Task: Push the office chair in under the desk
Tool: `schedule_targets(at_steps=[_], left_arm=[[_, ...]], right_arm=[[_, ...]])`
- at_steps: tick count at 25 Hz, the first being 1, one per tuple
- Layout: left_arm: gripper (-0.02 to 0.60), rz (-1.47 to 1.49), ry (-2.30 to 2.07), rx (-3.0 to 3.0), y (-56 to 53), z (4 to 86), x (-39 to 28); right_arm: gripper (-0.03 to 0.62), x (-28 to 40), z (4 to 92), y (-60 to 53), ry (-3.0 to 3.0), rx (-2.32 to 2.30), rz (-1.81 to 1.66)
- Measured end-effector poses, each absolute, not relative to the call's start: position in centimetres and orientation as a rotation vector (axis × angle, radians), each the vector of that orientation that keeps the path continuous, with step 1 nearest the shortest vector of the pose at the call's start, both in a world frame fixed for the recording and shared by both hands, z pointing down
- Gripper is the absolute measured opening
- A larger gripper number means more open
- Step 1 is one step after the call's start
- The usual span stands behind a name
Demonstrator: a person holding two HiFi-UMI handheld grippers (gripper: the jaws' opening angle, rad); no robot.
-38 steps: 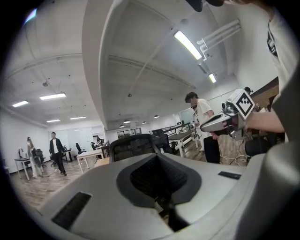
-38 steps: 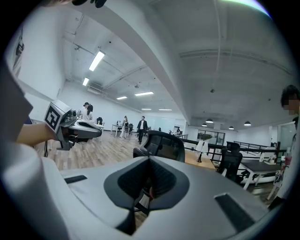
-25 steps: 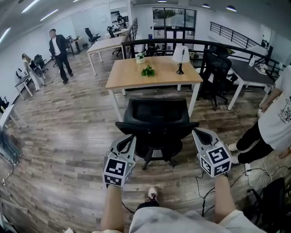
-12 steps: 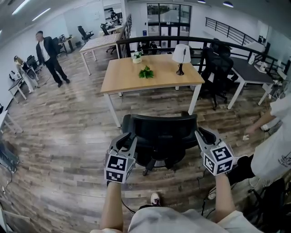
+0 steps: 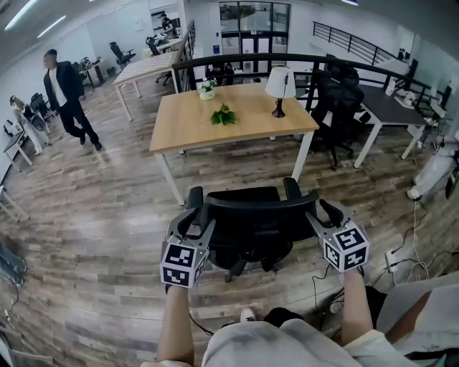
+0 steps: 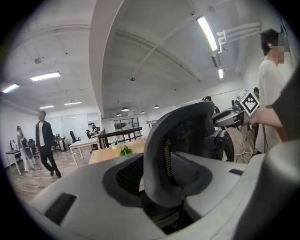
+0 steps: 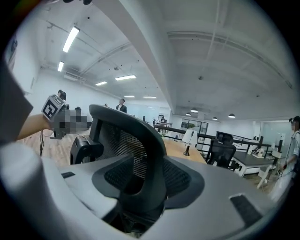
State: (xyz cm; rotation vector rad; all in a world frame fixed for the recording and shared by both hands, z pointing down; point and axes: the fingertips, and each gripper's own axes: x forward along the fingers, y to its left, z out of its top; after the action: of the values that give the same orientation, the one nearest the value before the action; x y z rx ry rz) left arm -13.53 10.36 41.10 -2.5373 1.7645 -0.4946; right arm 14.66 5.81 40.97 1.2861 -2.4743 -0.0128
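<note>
Nearest, the cube on each gripper carried black-and-white square markers, the only print to be made out. The person's bare forearms [image 5: 177, 326] reached forward over a floor [image 5: 107, 215] of grey-brown wood planks, with loose cables [image 5: 412, 247] lying on it at the near right.

The left gripper [image 5: 192, 215] and the right gripper [image 5: 324, 209] sat at the two side edges of the backrest of the black office chair [image 5: 247, 222]. Both had just been opening. In the left gripper view its jaws stood apart with the left rim of the mesh backrest between them. The right gripper view showed the same with the right rim. Neither was clamped on the rim.

The chair stood on the near side of the desk [image 5: 179, 132], close to it, its back to the person and its armrests pointing toward the desk. Its seat was not under the top.

The desk had a light wooden top on white legs. On it lay a green sprig [image 5: 223, 115], with a white-shaded lamp [image 5: 280, 84] to the right and a small potted plant [image 5: 208, 87] at the far edge.

To the right stood more black chairs [image 5: 343, 107] beside a dark-topped table [image 5: 391, 107]. Behind the desk ran a black railing [image 5: 244, 61]. Far left, a person in a dark jacket [image 5: 64, 93] was on the open office floor, with further desks and tall windows [image 5: 247, 21] beyond.
</note>
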Motion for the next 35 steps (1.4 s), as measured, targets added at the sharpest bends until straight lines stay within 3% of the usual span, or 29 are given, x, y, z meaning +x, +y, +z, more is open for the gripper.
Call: schedule_targets(at_steps=[35], left_arm=[[0.25, -0.392, 1.791, -2.673, 1.0, 44.1, -14.6]], right_arm=[[0.222, 12.4, 43.6, -3.5, -2.575, 1.248, 0.058]])
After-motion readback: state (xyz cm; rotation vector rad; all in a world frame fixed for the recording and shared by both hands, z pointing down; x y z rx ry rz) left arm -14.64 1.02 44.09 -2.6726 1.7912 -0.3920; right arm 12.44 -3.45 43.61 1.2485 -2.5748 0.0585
